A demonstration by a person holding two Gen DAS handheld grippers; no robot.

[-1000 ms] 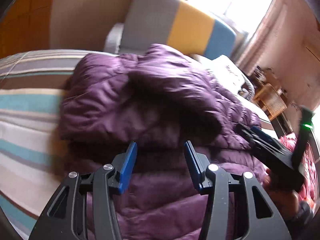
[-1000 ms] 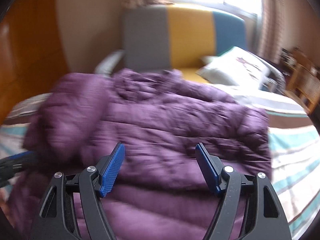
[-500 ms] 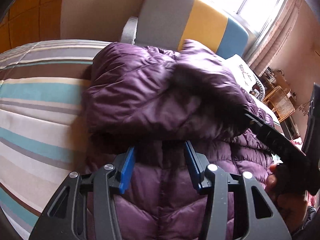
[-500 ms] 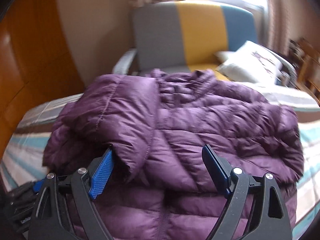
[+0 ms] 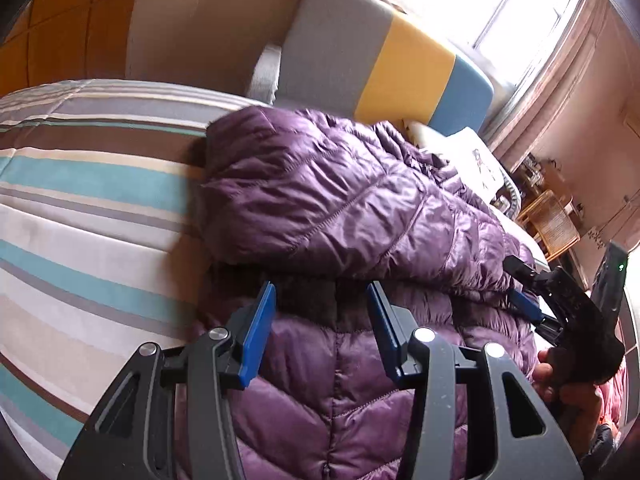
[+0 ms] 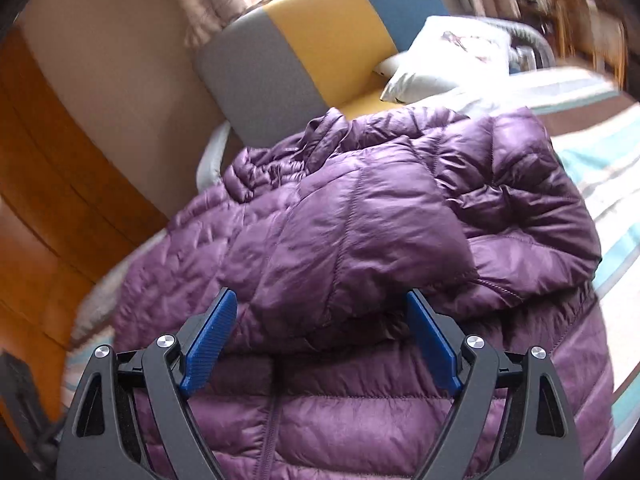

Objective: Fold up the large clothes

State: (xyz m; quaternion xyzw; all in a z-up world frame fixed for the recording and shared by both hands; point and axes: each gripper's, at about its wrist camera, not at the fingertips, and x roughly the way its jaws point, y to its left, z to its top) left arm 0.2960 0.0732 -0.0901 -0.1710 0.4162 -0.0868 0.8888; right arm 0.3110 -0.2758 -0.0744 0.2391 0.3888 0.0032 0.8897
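Observation:
A purple quilted down jacket (image 5: 340, 208) lies zip-side up on a striped bedspread (image 5: 80, 220). One sleeve (image 6: 352, 240) is folded across its chest. My left gripper (image 5: 322, 296) hovers over the jacket's front near its left edge, open about halfway, nothing between the blue pads. My right gripper (image 6: 320, 300) is open wide just above the jacket, with the sleeve's end lying loose between the pads, which do not press on it. In the left wrist view the right gripper (image 5: 516, 280) shows at the far right, held by a hand (image 5: 560, 380).
A grey, yellow and blue armchair (image 5: 380, 56) stands behind the bed with a white pillow (image 6: 448, 52) on it. An orange wooden panel (image 6: 40, 200) runs along the left. A wicker stand (image 5: 548, 220) stands at the far right under the bright window (image 5: 500, 12).
The sleeve, blurred with motion a second ago, now rests across the jacket's front. My right gripper's jaws have widened and it has rolled. My left gripper has shifted sideways over the jacket's lower front.

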